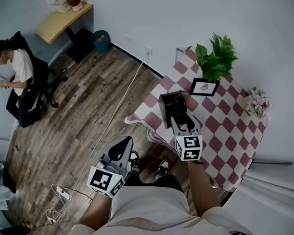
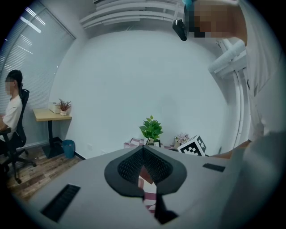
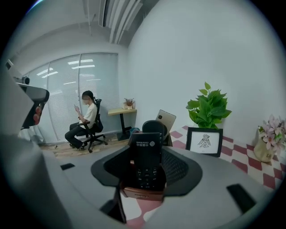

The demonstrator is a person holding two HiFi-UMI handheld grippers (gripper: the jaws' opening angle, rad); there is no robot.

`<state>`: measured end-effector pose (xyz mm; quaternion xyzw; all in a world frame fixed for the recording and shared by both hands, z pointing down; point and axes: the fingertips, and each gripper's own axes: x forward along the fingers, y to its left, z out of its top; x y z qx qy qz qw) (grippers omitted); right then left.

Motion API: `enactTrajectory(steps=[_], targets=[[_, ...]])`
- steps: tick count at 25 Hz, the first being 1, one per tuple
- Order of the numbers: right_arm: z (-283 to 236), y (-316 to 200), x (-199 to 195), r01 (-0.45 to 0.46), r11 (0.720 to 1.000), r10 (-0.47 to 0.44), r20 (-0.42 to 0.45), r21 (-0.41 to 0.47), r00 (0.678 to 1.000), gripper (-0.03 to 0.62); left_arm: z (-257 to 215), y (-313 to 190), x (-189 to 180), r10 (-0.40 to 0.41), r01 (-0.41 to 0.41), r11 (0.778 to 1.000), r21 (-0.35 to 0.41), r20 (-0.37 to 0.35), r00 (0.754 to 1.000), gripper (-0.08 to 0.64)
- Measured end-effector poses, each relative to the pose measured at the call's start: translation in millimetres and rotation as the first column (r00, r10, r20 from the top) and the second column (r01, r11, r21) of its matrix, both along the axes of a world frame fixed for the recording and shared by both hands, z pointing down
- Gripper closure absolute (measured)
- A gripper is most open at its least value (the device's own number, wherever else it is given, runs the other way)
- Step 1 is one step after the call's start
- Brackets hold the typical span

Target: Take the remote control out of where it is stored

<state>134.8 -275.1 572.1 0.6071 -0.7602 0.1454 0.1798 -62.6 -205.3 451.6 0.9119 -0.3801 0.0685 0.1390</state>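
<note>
I am holding the right gripper (image 1: 181,119) released, jaws wide either side of the remote control (image 3: 145,156) standing upright in its brown holder (image 3: 142,193) by the worktop's (image 1: 219,131) left edge, and I am risking lifting or toppling that holder too, since the left gripper (image 1: 120,148), clenched empty, is hanging well apart.

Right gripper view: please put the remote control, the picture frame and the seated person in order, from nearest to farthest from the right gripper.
1. The remote control: straight ahead, standing between the open jaws.
2. The picture frame: to the right, farther back on the table.
3. The seated person: far left, across the room.
</note>
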Motion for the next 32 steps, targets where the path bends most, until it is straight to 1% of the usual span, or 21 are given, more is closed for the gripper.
enactTrajectory(steps=[3,5,9,14,17,19,21,23,25,27,28,30,32], targets=[[0.9,-2.6,0.7,-0.011,1.000,0.011,-0.008,0.008,1.000,0.385,0.2,-1.1,-2.3,-0.007,0.007,1.000,-0.007,0.004,1.000,0.551],[-3.2,-2.3,1.1,-0.014,1.000,0.014,-0.009,0.020,1.000,0.400,-0.5,-1.6,-2.3,-0.005,0.005,1.000,-0.006,0.003,1.000,0.551],[-18.3,-0.4,0.6,-0.008,0.999,0.007,0.023,0.052,1.000,0.403,-2.2,-3.9,1.9,0.007,-0.007,1.000,-0.002,-0.003,1.000,0.551],[-65.7,5.4,2.8,0.004,0.990,-0.015,0.069,0.144,0.998,0.403,-8.7,-4.9,14.5,0.034,-0.034,0.999,0.014,-0.009,0.999,0.551],[-99.1,14.2,14.2,-0.002,0.981,-0.017,0.097,0.194,0.995,0.403,-13.1,-3.9,24.4,0.053,-0.052,0.998,0.025,-0.014,0.999,0.551],[-118.9,21.1,26.8,-0.017,0.977,-0.006,0.109,0.212,0.994,0.403,-16.3,-2.6,31.7,0.065,-0.064,0.997,0.034,-0.019,0.998,0.551],[-132.8,28.5,42.0,-0.036,0.977,0.011,0.118,0.208,0.993,0.403,-19.0,-0.4,38.8,0.073,-0.072,0.997,0.043,-0.025,0.997,0.551],[-138.0,37.0,58.8,-0.048,0.984,0.031,0.103,0.173,0.994,0.403,-20.5,2.6,45.3,0.078,-0.076,0.996,0.049,-0.030,0.997,0.551],[-134.9,46.1,77.9,-0.056,0.992,0.050,0.057,0.117,0.997,0.403,-20.6,6.4,51.2,0.081,-0.079,0.996,0.051,-0.034,0.996,0.551],[-122.2,54.5,98.1,-0.059,0.998,0.059,-0.006,0.029,0.998,0.404,-20.2,10.2,56.0,0.083,-0.081,0.995,0.052,-0.039,0.996,0.551],[-112.2,58.4,107.2,-0.056,0.998,0.054,-0.038,-0.029,0.998,0.404,-19.8,12.0,57.9,0.083,-0.081,0.995,0.052,-0.042,0.996,0.551],[-87.2,66.2,121.8,-0.039,0.986,0.022,-0.107,-0.165,0.994,0.405,-18.9,15.8,61.3,0.083,-0.080,0.995,0.053,-0.046,0.996,0.551],[-60.6,72.7,131.9,-0.023,0.958,-0.031,-0.185,-0.286,0.982,0.405,-18.6,19.6,63.9,0.078,-0.076,0.996,0.050,-0.047,0.996,0.551]])
